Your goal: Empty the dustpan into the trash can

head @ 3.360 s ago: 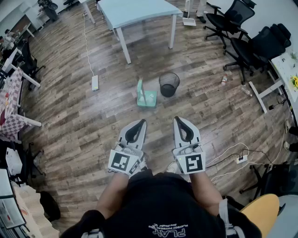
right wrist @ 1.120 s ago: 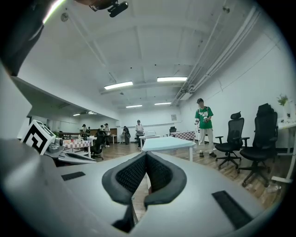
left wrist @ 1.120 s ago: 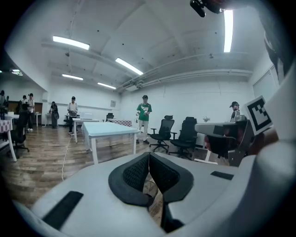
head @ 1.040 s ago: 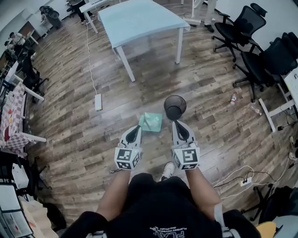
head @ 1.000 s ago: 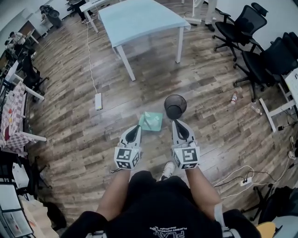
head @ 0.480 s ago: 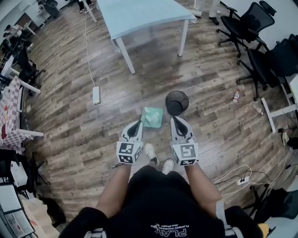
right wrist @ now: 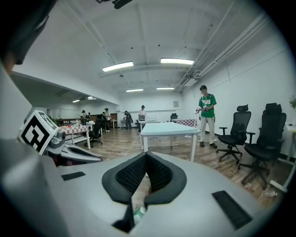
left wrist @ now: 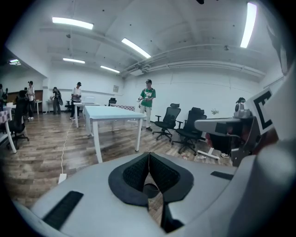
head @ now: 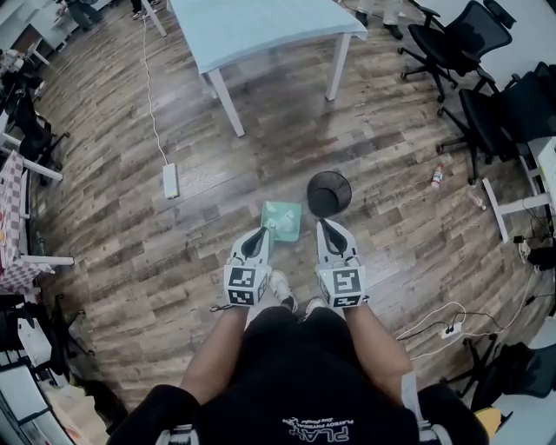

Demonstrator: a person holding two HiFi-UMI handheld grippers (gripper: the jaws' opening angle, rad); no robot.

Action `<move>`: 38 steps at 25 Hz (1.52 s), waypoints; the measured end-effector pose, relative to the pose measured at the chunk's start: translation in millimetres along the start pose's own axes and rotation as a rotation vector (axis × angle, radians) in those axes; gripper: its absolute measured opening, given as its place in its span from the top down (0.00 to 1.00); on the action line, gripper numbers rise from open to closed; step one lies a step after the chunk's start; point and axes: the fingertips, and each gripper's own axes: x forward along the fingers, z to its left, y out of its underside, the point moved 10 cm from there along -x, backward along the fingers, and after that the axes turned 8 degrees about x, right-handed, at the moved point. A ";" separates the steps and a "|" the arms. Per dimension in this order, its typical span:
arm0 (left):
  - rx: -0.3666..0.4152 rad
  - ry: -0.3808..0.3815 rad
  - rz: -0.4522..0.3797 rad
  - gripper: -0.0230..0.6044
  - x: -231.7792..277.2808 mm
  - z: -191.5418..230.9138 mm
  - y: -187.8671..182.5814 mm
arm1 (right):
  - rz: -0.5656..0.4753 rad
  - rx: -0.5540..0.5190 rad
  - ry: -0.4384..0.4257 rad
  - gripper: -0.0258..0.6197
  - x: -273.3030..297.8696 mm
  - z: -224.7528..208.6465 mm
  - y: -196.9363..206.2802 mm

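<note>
head view: a person stands on a brown wood-plank floor (head: pixel 391 156) and holds a grey left gripper (head: pixel 259 233) and a grey right gripper (head: pixel 328 226) side by side, both pointing forward. a pale green plastic dustpan (head: pixel 281 221) lies on the floor just ahead of the two grippers, between them, and neither touches it. a round black wire-mesh trash can (head: pixel 329 193) stands upright just beside the dustpan, on its right, ahead of the right gripper's tip. farther off are a light blue table with white legs (head: pixel 261 22), a white power strip (head: pixel 170 180) on its cable, and black office chairs (head: pixel 452 39).

left gripper view: the jaws of the left gripper (left wrist: pixel 149 157) are closed tip to tip, with nothing between the black pads (left wrist: pixel 134 173).

right gripper view: the jaws of the right gripper (right wrist: pixel 146 157) are likewise closed and empty. a sliver of green shows below them.
</note>
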 end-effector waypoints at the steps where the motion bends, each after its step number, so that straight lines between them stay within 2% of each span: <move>1: -0.007 0.002 0.011 0.93 3.7 3.2 0.8 | 0.010 -0.007 0.008 0.94 3.7 -0.1 2.2; 4: -0.006 0.011 0.038 0.93 12.5 8.8 5.0 | 0.024 -0.008 0.033 0.94 9.9 -1.9 5.2; 7: 0.012 -0.018 0.070 0.93 20.4 10.2 11.3 | 0.034 0.003 0.046 0.94 14.1 -6.0 8.4; 15: -0.004 -0.054 0.154 0.93 42.3 4.5 21.7 | 0.059 0.028 0.033 0.94 31.1 -22.8 16.6; 16: -0.011 -0.052 0.166 0.91 45.9 3.3 23.1 | 0.066 0.031 0.029 0.94 32.7 -24.2 18.8; 18: -0.021 -0.045 0.190 0.73 53.5 1.2 27.4 | 0.078 0.035 0.021 0.94 35.2 -26.5 22.6; 20: -0.026 -0.043 0.229 0.68 59.4 1.0 34.1 | 0.088 0.035 0.012 0.94 38.2 -28.0 25.1; 27: -0.071 -0.076 0.358 0.57 81.3 0.6 62.0 | 0.108 0.041 0.002 0.94 40.7 -37.8 34.6; 34: -0.085 -0.090 0.465 0.55 112.2 6.9 94.0 | 0.138 0.037 -0.018 0.94 44.2 -42.1 49.4; 38: -0.112 -0.069 0.524 0.54 126.3 6.4 109.9 | 0.154 0.038 -0.025 0.94 44.0 -45.5 59.3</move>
